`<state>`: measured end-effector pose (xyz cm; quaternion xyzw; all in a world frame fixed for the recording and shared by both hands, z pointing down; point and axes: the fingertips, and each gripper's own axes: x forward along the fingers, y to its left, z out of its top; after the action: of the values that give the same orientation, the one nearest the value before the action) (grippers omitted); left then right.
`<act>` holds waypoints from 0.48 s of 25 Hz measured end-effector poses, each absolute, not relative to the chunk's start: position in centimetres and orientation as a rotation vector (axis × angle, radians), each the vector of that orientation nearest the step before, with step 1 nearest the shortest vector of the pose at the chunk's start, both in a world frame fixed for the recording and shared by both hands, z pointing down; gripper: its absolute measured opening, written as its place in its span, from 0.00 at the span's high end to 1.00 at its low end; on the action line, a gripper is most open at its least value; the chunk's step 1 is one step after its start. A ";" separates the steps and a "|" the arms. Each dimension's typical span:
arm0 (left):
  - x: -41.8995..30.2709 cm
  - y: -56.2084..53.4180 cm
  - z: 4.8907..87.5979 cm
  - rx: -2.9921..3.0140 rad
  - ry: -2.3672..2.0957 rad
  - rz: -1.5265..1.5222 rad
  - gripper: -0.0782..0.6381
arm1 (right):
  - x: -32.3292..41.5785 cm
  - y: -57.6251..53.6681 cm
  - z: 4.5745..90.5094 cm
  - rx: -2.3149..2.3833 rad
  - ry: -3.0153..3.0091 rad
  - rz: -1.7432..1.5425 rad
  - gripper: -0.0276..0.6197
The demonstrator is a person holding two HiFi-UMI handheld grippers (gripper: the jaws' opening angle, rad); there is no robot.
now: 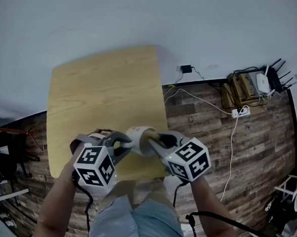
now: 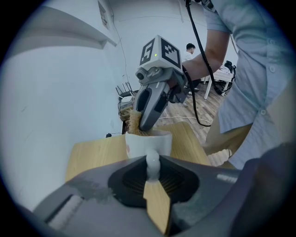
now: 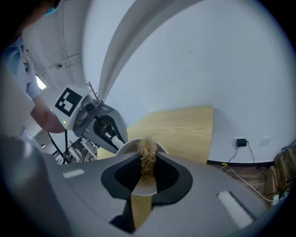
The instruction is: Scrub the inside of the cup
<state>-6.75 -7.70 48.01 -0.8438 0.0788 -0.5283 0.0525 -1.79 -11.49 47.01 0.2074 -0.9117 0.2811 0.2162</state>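
At bench (image 1: 105, 82) near edge: left fingers (image 2: 122, 183) grip cup (image 2: 147, 144) by its handle (image 2: 152, 163), right fingers (image 3: 182, 178) clamp brush (image 3: 148, 155), bristles inside cup mouth.

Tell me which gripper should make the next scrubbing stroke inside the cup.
Right. The right gripper is shut on the brush, whose bristles reach into the cup. The left gripper is clamped on the handle of the cup, so it should probably just steady it.

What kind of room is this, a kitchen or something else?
Probably an office or workroom, not a kitchen: a wooden table by a white wall, a plank floor, and a router and power strip with cables.
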 end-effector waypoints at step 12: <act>-6.5 -7.7 47.9 -2.558 0.258 -1.619 0.79 | -0.2 -9.3 49.2 0.612 -2.441 0.747 0.87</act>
<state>-6.49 -7.66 47.90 -0.8408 0.0848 -0.5322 0.0519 -0.19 -9.30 49.19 0.2255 -0.8991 0.2753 0.2551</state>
